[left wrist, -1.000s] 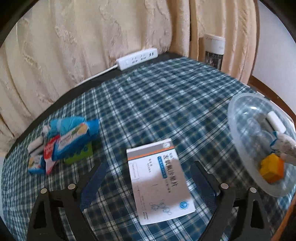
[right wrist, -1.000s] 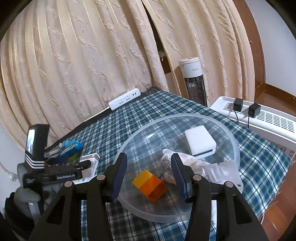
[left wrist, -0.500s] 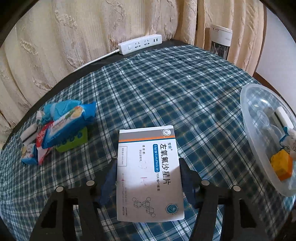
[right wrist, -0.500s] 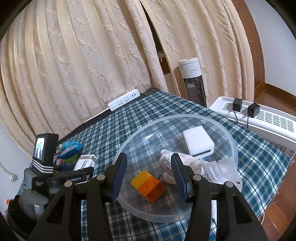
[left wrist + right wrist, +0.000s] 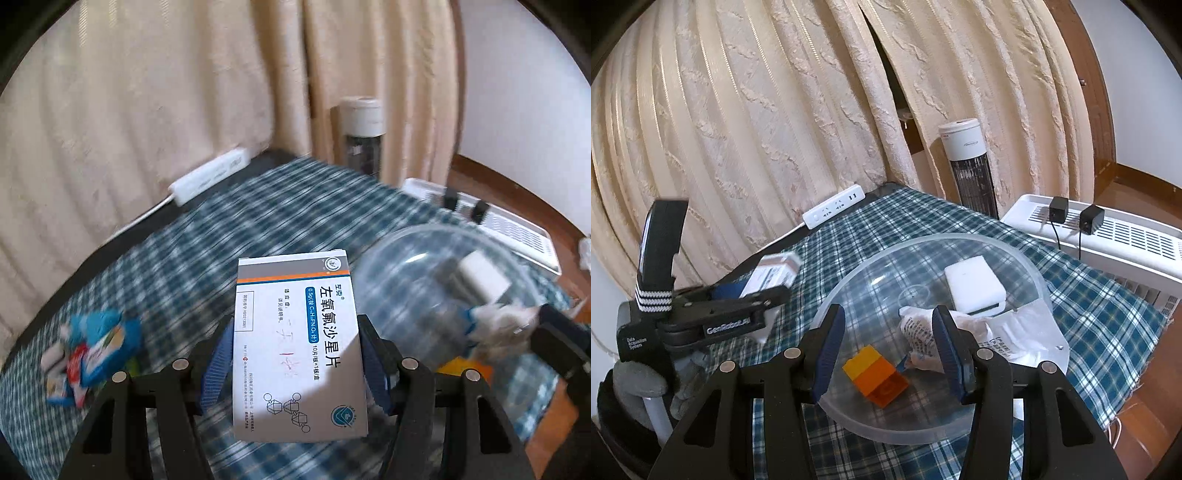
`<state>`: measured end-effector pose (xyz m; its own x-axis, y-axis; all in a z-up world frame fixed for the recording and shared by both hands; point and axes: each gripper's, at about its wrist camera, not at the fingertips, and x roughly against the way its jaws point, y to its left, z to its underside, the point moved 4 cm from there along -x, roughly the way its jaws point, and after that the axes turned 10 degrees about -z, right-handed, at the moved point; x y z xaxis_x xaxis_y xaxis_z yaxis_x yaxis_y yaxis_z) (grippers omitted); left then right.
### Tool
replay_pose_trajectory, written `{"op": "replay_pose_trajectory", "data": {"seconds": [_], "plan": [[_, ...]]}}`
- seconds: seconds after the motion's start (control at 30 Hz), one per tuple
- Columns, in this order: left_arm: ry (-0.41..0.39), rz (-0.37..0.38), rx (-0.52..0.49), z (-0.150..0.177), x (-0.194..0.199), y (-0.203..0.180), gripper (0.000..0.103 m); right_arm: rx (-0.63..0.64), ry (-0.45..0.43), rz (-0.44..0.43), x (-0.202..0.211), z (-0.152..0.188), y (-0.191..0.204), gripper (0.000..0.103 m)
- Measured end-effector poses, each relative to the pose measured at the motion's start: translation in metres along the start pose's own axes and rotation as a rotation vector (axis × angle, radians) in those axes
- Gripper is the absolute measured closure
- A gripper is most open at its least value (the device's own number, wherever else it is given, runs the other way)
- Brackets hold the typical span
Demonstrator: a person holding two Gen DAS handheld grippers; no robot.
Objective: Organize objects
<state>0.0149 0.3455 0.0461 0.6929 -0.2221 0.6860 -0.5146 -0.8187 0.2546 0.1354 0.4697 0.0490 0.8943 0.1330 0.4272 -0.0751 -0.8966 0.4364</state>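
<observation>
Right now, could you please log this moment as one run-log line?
left tongs: just closed, shut on medicine box, aloft | right tongs: open over clear bowl | next: probably box into bowl

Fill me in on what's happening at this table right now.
A person is tidying loose items into a clear plastic bowl on the blue plaid tablecloth. The left gripper is shut on a white medicine box with an orange stripe, held off the cloth near the bowl. The right gripper hangs over the bowl's near rim, gripping nothing. The bowl already holds an orange-and-yellow block, a white rectangular device and a crumpled white packet.
</observation>
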Motion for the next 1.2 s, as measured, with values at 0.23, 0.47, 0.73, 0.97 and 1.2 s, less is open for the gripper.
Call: {"op": "replay_pose_trajectory", "data": {"seconds": [0.23,0.47,0.73,0.97,1.2], "plan": [[-0.099,0.085,-0.065,-0.026,0.006,-0.038,0.010,-0.004,-0.008,0.005,0.003,-0.002,-0.003,0.052],[-0.100,0.076,-0.044,-0.026,0.005,-0.028,0.004,-0.014,0.001,-0.001,0.000,-0.001,-0.005,0.052],[-0.077,0.043,-0.006,-0.017,0.003,-0.009,0.004,-0.001,0.004,-0.002,-0.002,-0.001,0.002,0.052],[-0.064,0.005,0.038,-0.006,0.005,0.016,0.004,0.039,-0.005,-0.007,-0.002,-0.005,0.015,0.052],[-0.033,-0.052,0.121,0.010,0.006,0.059,0.004,0.102,0.028,-0.074,-0.021,-0.007,0.044,0.052]]}}
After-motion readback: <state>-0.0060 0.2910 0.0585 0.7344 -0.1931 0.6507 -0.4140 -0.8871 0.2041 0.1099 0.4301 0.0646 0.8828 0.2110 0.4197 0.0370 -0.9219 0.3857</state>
